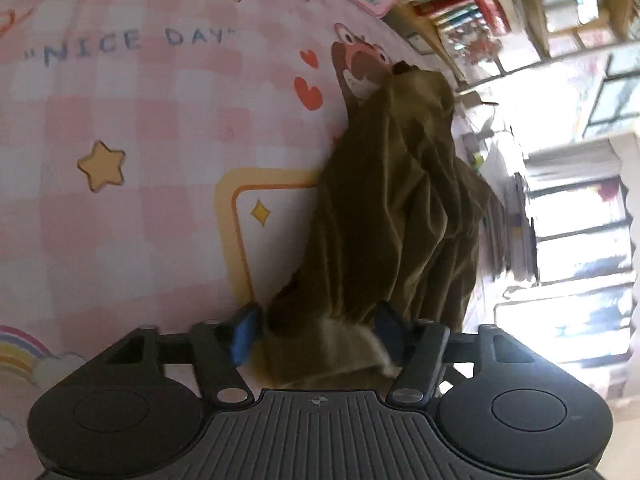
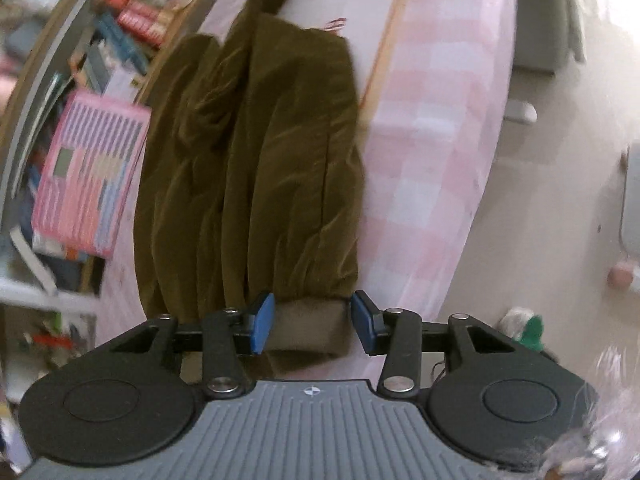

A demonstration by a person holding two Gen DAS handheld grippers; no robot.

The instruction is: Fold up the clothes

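Observation:
An olive-brown garment (image 1: 400,200) hangs bunched above a pink checked sheet (image 1: 140,140). My left gripper (image 1: 316,332) is shut on its ribbed cuff (image 1: 332,356), with the blue pads (image 1: 244,332) pressed into the fabric on both sides. In the right wrist view the same garment (image 2: 256,160) drapes in long folds over the sheet (image 2: 432,140). My right gripper (image 2: 312,324) is shut on the other ribbed cuff (image 2: 308,328), blue pads (image 2: 262,322) on each side of it.
The sheet carries "NICE DAY" lettering (image 1: 128,42), stars and cartoon prints. A pink patterned box (image 2: 88,176) and shelves of books (image 2: 140,12) stand beside the bed. Bright windows (image 1: 580,220) lie to the right. Floor with small items (image 2: 528,328) lies beyond the bed edge.

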